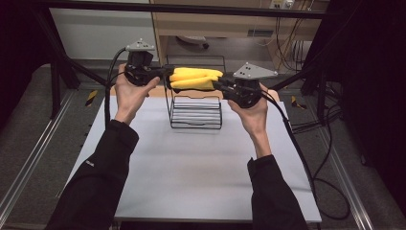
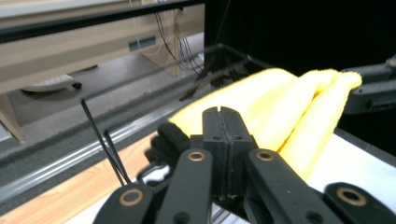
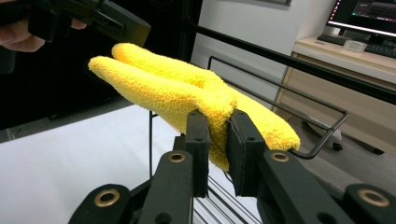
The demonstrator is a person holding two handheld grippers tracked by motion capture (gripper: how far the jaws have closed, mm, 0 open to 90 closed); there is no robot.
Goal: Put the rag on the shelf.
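A folded yellow cloth hangs level in the air above a black wire rack. My right gripper is shut on the cloth's right end, with fabric bunched between its pads. My left gripper is at the cloth's left end. Its pads are pressed flat together with no fabric seen between them, and the cloth lies just beyond its tips. In the right gripper view the left gripper sits slightly above the cloth's free folded end.
The rack stands at the far middle of a white table, on a wooden strip. A black frame with slanted bars surrounds the table. Cables trail off the right side. A shelf unit is behind.
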